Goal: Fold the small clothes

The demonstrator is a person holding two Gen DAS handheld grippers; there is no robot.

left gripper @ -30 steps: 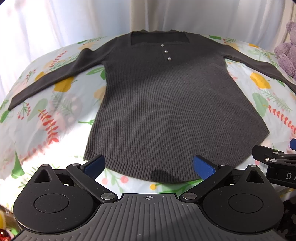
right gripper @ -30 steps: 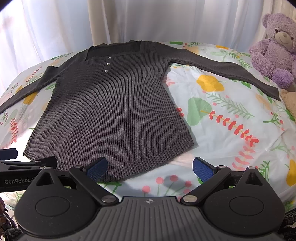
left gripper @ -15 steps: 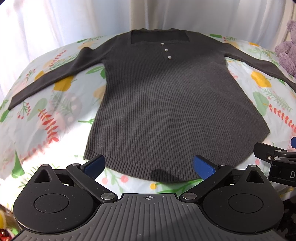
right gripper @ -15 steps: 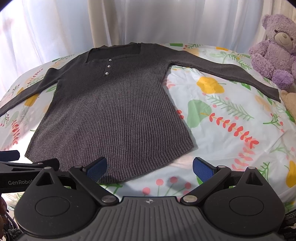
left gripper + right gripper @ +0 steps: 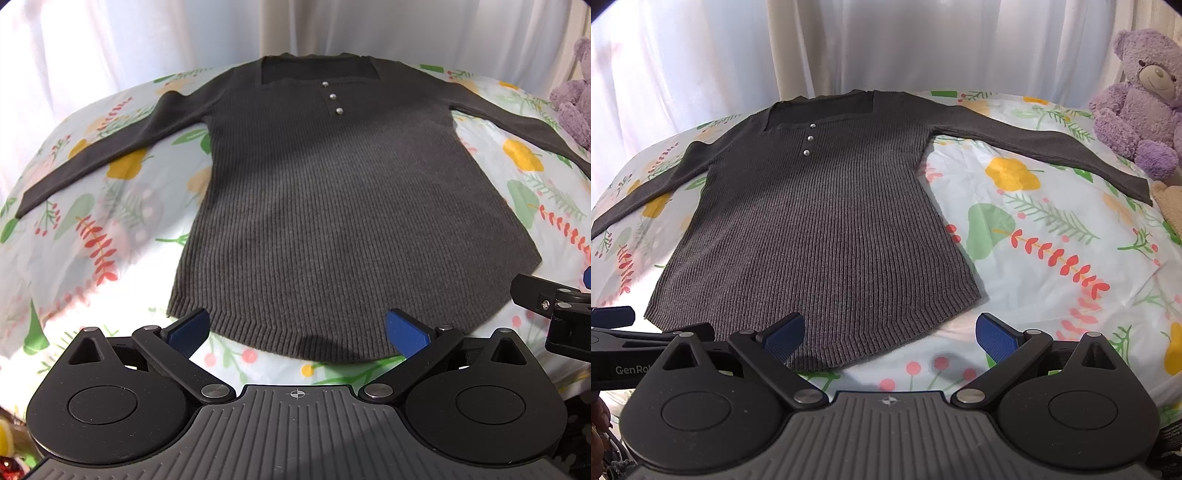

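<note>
A dark grey ribbed long-sleeved sweater (image 5: 332, 206) lies flat and face up on a floral sheet (image 5: 92, 229), neckline away from me, both sleeves spread out. It also shows in the right wrist view (image 5: 820, 229). My left gripper (image 5: 297, 330) is open and empty just above the sweater's near hem, left of its middle. My right gripper (image 5: 890, 334) is open and empty over the hem's right corner. Each gripper shows at the edge of the other's view.
A purple teddy bear (image 5: 1141, 99) sits at the far right beside the right sleeve's cuff (image 5: 1134, 188). A tan object (image 5: 1171, 203) lies below it. White curtains (image 5: 886, 44) hang behind the bed.
Both grippers have drawn back and risen slightly, so the sweater sits a little lower and farther in both views. The jaws stay open. The sweater has not moved.
</note>
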